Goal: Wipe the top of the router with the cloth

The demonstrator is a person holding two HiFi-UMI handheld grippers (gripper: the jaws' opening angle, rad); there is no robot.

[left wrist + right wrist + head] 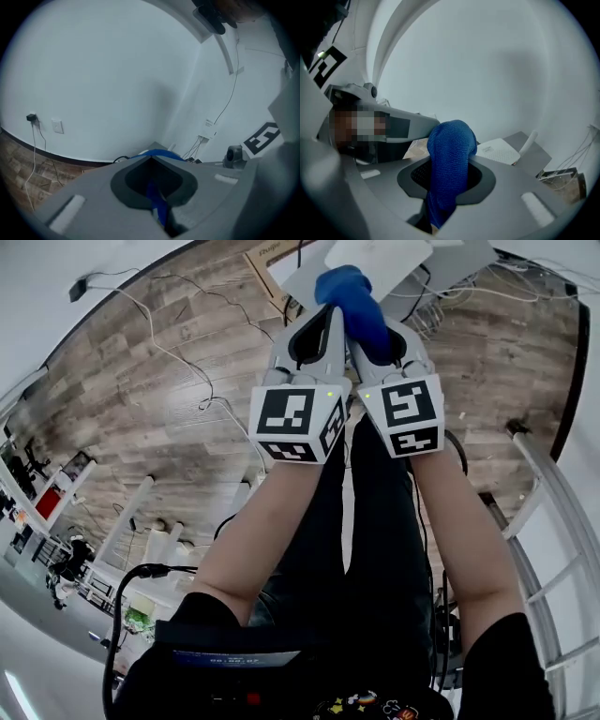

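Note:
A blue cloth (354, 307) is bunched between my two grippers, which I hold side by side in front of me. My left gripper (325, 317) is shut, with a strip of the cloth (157, 202) showing between its jaws. The right gripper (375, 332) is shut on the same cloth (448, 161), which bulges up over its jaws. The white router (377, 261) lies flat just beyond the cloth on a grey surface (302, 279). In the right gripper view the router (499, 151) is to the right of the cloth, apart from it.
Cables (178, 362) trail over the wooden floor (141, 418). More wires (525, 292) tangle at the right of the router. A cardboard box (272, 263) lies to its left. A metal frame (553, 512) runs down the right side. A wall socket (57, 126) is on the white wall.

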